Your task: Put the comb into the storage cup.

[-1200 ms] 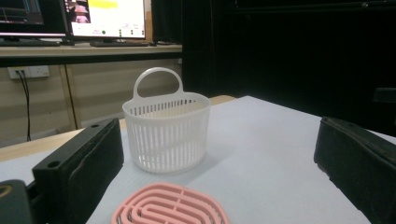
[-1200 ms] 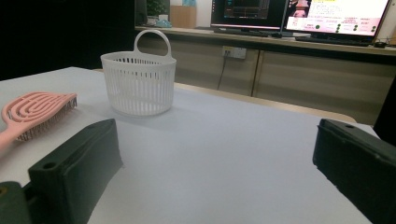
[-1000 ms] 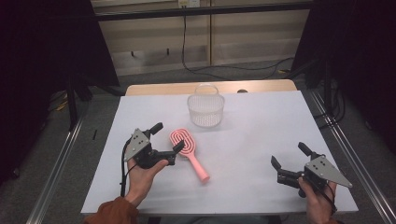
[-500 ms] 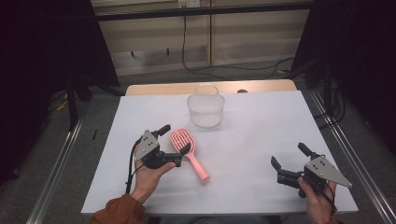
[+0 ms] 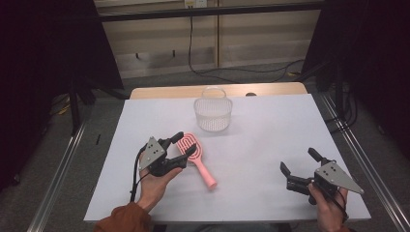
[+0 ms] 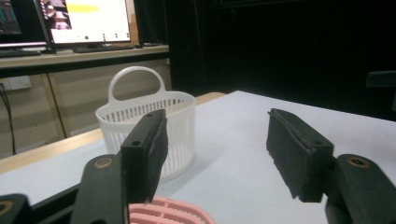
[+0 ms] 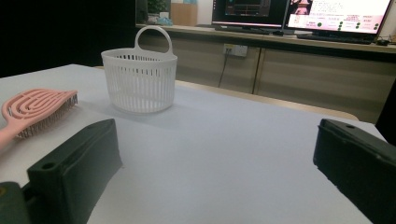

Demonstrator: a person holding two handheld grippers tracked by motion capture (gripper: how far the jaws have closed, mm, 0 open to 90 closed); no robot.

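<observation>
Here, the left claw is gaping wide with its jaws straddling the head of the pink brush, which is lying on the white counter just in front of the white basket, while the right claw, equally wide, is hovering well apart from that basket.

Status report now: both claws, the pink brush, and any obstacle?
Left claw open, jaws either side of pink brush head. Right claw open, empty. Basket beyond brush, apart. Nothing blocking.
</observation>
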